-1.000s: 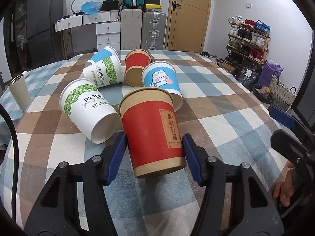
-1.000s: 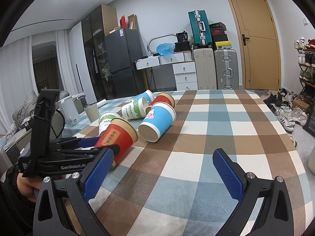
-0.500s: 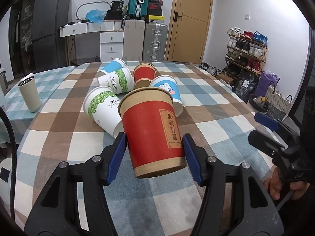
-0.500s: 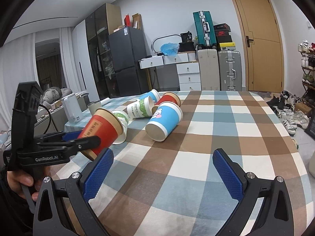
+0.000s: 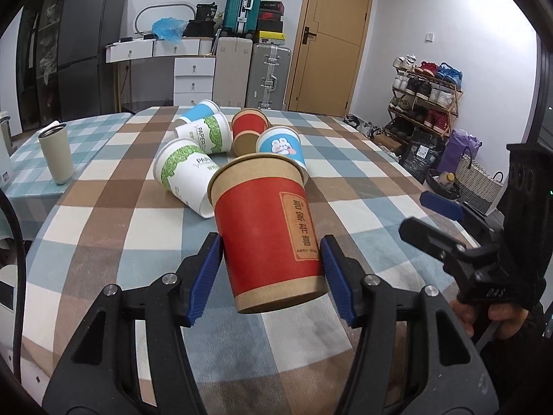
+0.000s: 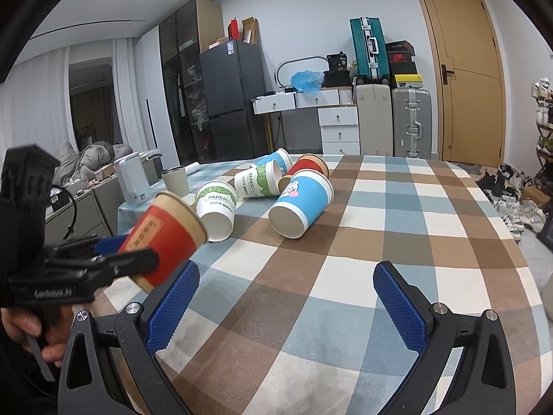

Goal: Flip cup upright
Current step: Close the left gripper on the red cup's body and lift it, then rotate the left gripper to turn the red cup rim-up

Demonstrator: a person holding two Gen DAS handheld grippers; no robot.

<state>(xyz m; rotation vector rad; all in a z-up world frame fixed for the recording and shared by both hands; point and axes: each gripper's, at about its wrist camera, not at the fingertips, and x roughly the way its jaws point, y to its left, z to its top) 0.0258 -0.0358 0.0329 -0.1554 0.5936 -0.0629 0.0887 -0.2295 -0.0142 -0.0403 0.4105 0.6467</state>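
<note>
Left hand-held gripper [image 5: 271, 269] clamps red cup [image 5: 269, 228], base seemingly airborne; right hand-held gripper [image 6: 285, 297] gapes.

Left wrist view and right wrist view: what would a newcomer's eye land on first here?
First, the red paper cup clamped in the left gripper, lifted off the checked tablecloth and tilted, mouth pointing away. Behind it, a cluster of cups lies tipped over mid-table, the blue bunny cup nearest. The right gripper hangs open and empty over the cloth.
</note>
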